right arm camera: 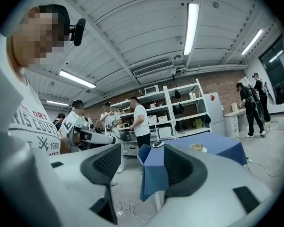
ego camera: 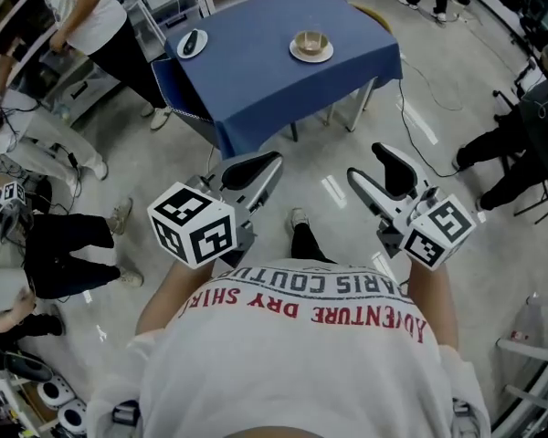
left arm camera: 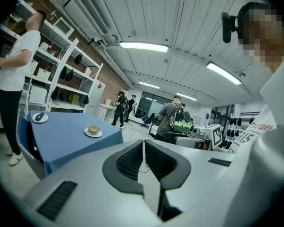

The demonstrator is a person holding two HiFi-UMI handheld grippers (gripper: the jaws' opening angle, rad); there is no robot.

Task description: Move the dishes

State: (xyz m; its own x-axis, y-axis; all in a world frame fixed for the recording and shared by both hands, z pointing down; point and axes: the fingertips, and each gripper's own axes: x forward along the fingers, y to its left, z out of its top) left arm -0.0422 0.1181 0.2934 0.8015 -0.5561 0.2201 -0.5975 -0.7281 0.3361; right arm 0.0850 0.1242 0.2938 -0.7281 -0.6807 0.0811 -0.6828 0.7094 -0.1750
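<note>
A blue-clothed table (ego camera: pixel 274 71) stands ahead of me across open floor. On it sit a cup on a white saucer (ego camera: pixel 311 46) and a small white plate (ego camera: pixel 192 43) carrying a dark object. My left gripper (ego camera: pixel 270 160) is held at waist height well short of the table, shut with nothing in it. My right gripper (ego camera: pixel 366 163) is beside it, open and empty. In the left gripper view, the cup and saucer (left arm camera: pixel 93 131) and the plate (left arm camera: pixel 39 117) lie far beyond the closed left gripper (left arm camera: pixel 143 144). The open right gripper (right arm camera: pixel 142 161) frames the table (right arm camera: pixel 222 149) and cup (right arm camera: pixel 197 147).
A person in a white shirt (ego camera: pixel 84 7) stands by the table's left corner, next to a blue chair (ego camera: pixel 171 88). Other people sit or stand at the left (ego camera: pixel 46 245) and right (ego camera: pixel 521 144). Shelving (right arm camera: pixel 180 112) is behind the table. Cables (ego camera: pixel 420 117) lie on the floor.
</note>
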